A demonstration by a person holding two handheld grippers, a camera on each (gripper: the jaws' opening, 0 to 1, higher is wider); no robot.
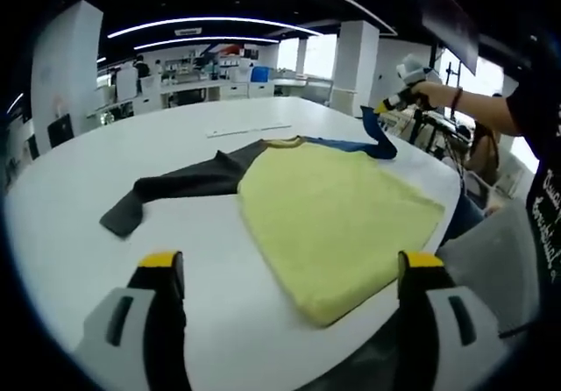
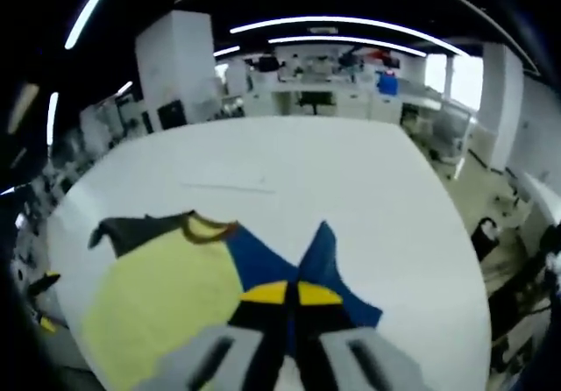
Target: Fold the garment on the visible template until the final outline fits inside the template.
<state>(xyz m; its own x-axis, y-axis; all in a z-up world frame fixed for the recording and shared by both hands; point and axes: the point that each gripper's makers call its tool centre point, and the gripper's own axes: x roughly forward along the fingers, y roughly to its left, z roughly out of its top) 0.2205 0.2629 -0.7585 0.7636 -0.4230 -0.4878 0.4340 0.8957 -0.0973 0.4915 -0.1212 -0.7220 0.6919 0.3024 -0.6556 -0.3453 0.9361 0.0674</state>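
The shirt [image 1: 333, 216] lies flat on the white table [image 1: 175, 259]. The right gripper [image 2: 291, 293], jaws clamped on the blue sleeve [image 2: 320, 255], lifts it, apparently to fold it inward. The left gripper [image 1: 289, 273] hangs near the hem, its 2 jaws apart.

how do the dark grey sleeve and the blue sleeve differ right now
The dark grey sleeve lies flat on the table, untouched; the blue sleeve is lifted and pinched by the right gripper. The left gripper is open and holds neither. Both sleeves belong to the yellow-bodied shirt.
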